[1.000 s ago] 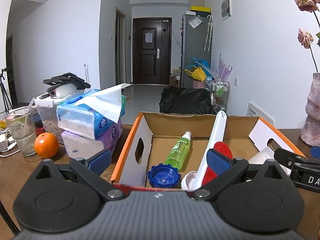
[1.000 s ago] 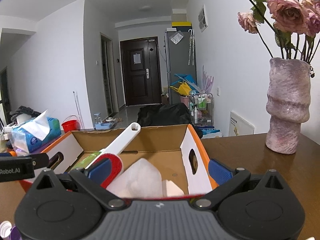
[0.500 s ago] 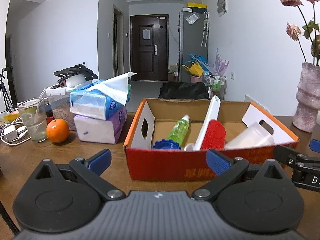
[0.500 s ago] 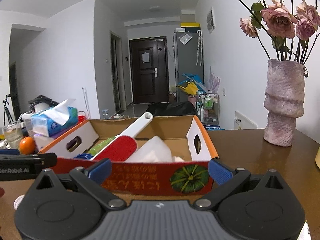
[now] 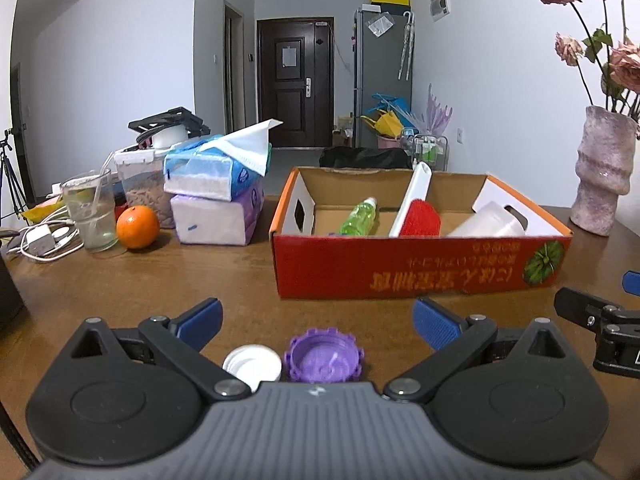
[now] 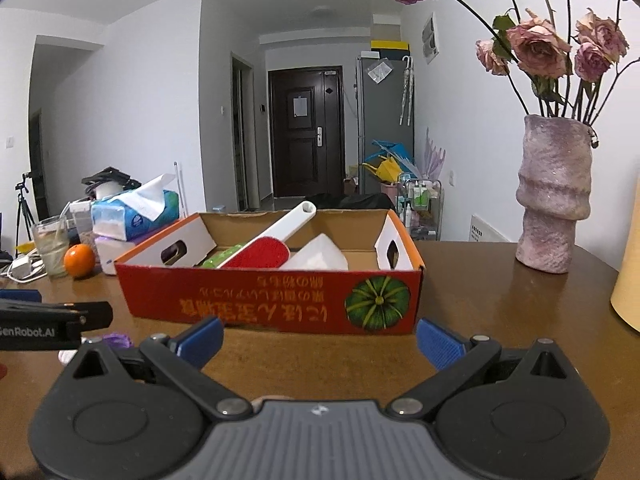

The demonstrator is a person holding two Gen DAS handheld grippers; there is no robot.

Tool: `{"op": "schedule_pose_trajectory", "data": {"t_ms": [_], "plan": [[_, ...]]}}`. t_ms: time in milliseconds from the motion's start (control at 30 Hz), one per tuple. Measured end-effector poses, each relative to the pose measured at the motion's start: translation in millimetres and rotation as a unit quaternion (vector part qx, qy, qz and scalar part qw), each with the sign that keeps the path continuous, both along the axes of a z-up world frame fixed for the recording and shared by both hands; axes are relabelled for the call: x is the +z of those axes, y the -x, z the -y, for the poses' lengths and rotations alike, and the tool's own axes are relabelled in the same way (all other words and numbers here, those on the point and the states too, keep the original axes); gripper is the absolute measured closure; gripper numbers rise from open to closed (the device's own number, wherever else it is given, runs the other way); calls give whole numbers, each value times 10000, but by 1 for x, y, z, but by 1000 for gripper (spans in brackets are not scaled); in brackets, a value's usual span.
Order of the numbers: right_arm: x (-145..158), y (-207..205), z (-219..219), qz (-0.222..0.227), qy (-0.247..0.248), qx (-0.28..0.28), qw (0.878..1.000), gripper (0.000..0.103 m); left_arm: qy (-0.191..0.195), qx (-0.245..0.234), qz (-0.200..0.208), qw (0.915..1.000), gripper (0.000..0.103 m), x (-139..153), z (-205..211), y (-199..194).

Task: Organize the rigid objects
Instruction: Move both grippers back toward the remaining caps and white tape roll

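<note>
A red cardboard box (image 5: 420,270) (image 6: 280,304) stands on the brown table. Inside lie a green spray bottle (image 5: 358,217), a red brush with a white handle (image 5: 418,216) (image 6: 264,254) and a white plastic roll (image 5: 494,220) (image 6: 316,258). On the table in front of the box, a purple lid (image 5: 323,360) and a white cap (image 5: 252,365) sit between the fingers of my left gripper (image 5: 318,322), which is open and holds nothing. My right gripper (image 6: 318,340) is open too, empty, facing the box front. The purple lid (image 6: 117,339) shows partly behind the left gripper's finger in the right wrist view.
Left of the box: stacked tissue packs (image 5: 218,200), an orange (image 5: 138,222), a glass with a straw (image 5: 91,210), a food container (image 5: 142,184) and a charger with cables (image 5: 40,238). A pink vase of dried roses (image 5: 604,168) (image 6: 554,196) stands at right.
Both grippers have drawn back from above the box toward the table's near side and lower. The box front, purple lid and white cap have come into view.
</note>
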State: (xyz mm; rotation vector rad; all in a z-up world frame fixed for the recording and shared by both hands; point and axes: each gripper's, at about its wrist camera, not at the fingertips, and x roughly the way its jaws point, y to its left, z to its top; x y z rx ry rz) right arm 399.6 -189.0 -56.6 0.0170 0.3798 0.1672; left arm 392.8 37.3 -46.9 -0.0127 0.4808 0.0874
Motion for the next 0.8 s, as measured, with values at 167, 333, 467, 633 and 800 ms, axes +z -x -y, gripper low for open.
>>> {"op": "schedule_pose_trajectory", "data": {"t_ms": [167,333,467,633,800], "plan": [[-2,18,2,-60,38,4,10000,0,-4,-29,-78,10000,0,-3,-1,19],[-5,35,2,-129,94,52,9999,0,19,-65,-163,9998,0,-6,-3,38],[-7,49,1,-146,102,128,9998,0,30,-73,-206,9998,0,-7,-5,52],[-8,59,-1,-212,135,240,9994,0,66,-57,-223,9997,0,-7,-8,63],[-12,56,-7,-315,272,205,9989,0,128,-11,-251,9996,0,-8,-12,65]]}}
